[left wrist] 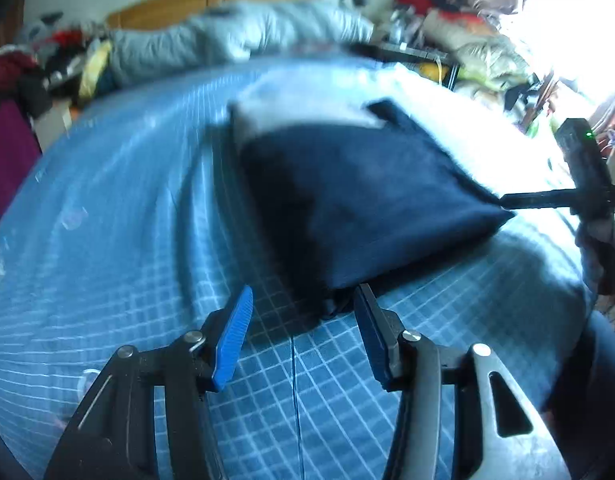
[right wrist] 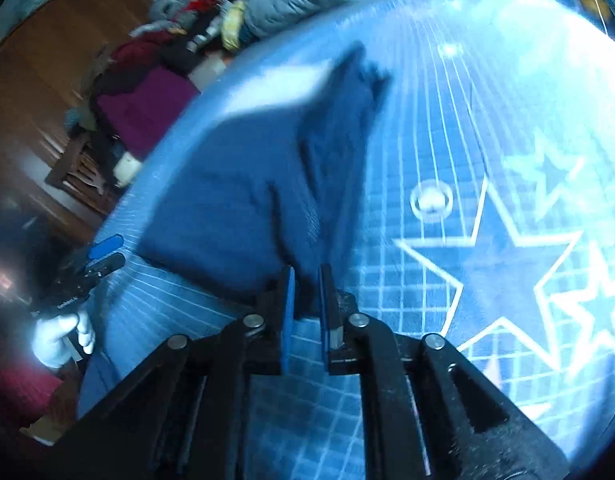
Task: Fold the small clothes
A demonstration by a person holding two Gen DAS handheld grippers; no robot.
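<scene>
Left wrist view: left claw [left wrist: 303, 300] spread wide, empty, just short of the dark navy fabric garment [left wrist: 355, 196] lying on the blue grid-patterned bedsheet [left wrist: 119, 216]; right wrist view: right claw [right wrist: 307, 280] narrowed, pinching the garment's [right wrist: 243, 184] near corner above the star-printed sheet [right wrist: 495, 272].

Home bedroom, bed [left wrist: 107, 200], wooden headboard [left wrist: 167, 4], clothes piles [left wrist: 23, 68]
</scene>
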